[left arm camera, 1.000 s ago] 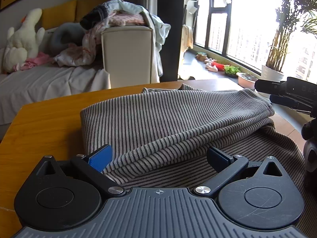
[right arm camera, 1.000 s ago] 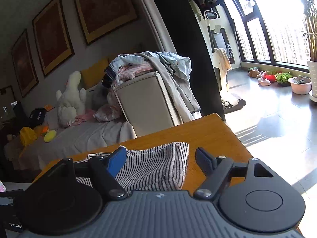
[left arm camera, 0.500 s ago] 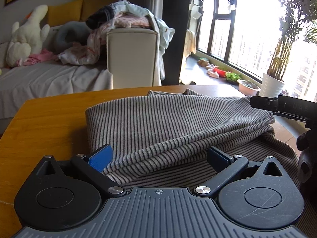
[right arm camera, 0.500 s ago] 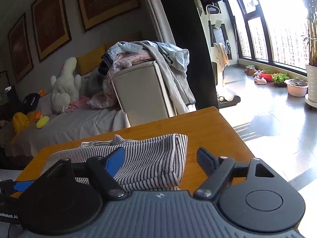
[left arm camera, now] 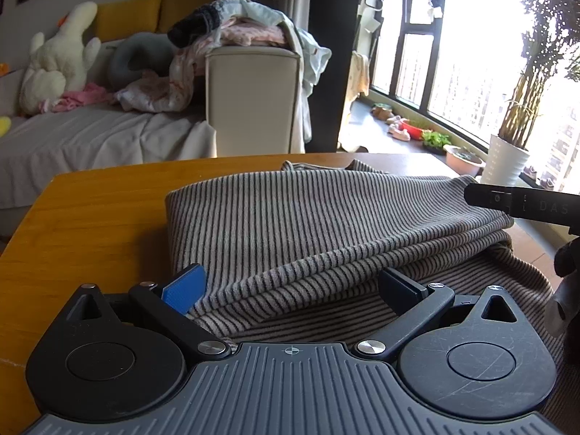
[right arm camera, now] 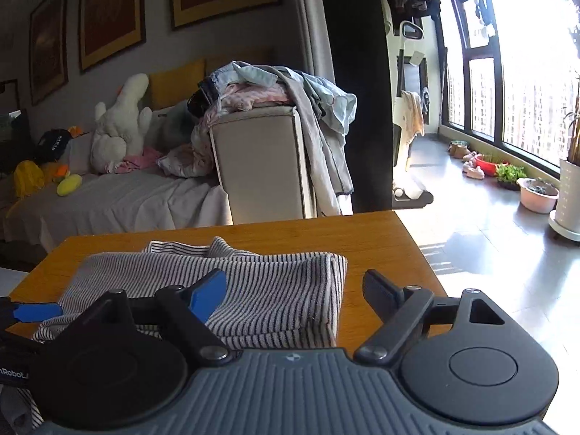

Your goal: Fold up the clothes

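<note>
A grey striped garment [left arm camera: 308, 224] lies folded in layers on the wooden table [left arm camera: 90, 217]. My left gripper [left arm camera: 291, 284] is open, its fingers spread just above the near fold with nothing pinched between them. In the right wrist view the same garment [right arm camera: 261, 290] shows its folded right edge, and my right gripper [right arm camera: 291, 291] hovers open over that edge. The other gripper's black tip [left arm camera: 522, 204] enters the left wrist view from the right. A blue finger pad [right arm camera: 34, 311] of the left gripper shows at the left edge of the right wrist view.
Beyond the table [right arm camera: 362, 232] stands a sofa with a beige armrest [left arm camera: 253, 98] heaped with clothes [right arm camera: 261, 90] and a white plush toy [left arm camera: 58, 61]. Potted plants [left arm camera: 507, 159] and a sunlit floor [right arm camera: 489, 235] lie to the right by the windows.
Both grippers have drawn back and risen slightly, so the garment sits lower and further away in both views. The garment has not moved, and both grippers stay open.
</note>
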{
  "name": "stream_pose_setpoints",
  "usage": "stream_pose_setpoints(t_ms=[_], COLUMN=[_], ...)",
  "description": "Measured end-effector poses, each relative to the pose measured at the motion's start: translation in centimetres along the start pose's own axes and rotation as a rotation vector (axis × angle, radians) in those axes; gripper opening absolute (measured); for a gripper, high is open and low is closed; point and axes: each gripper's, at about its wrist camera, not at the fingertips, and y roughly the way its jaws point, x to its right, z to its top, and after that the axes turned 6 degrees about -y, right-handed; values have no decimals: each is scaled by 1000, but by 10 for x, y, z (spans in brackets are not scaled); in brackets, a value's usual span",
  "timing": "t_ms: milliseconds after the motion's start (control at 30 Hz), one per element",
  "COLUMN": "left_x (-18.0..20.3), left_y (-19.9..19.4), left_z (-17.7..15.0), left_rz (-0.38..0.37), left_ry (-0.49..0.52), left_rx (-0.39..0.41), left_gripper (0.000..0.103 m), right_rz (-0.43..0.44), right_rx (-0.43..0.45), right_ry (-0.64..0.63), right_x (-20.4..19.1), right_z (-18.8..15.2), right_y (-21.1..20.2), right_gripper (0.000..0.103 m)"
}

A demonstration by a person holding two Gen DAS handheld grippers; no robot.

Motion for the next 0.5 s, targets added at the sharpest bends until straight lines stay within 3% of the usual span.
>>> stream_pose_setpoints(t_ms=[133,300,333,400,500], left_x=[-1,-3,-2,-2,-1], left_y=[0,0,0,1,2], left_z=[0,0,0,0,0], left_rz=[-6,-15,-14,-11,-8], left_ry=[-8,-15,-13,-9,-2], left_rx=[0,-3,-6,-13,-22], left_gripper=[103,103,103,103,103], right_rz=[112,90,104,133,133], right_rx=[-28,-151,-179,-242,-244], right_ry=[66,75,94,121,108], right_x=[1,1,3,6,5], right_z=[3,-16,-16,-19,-21], right_y=[2,26,31,41,45], right_gripper=[87,90,103,103,103])
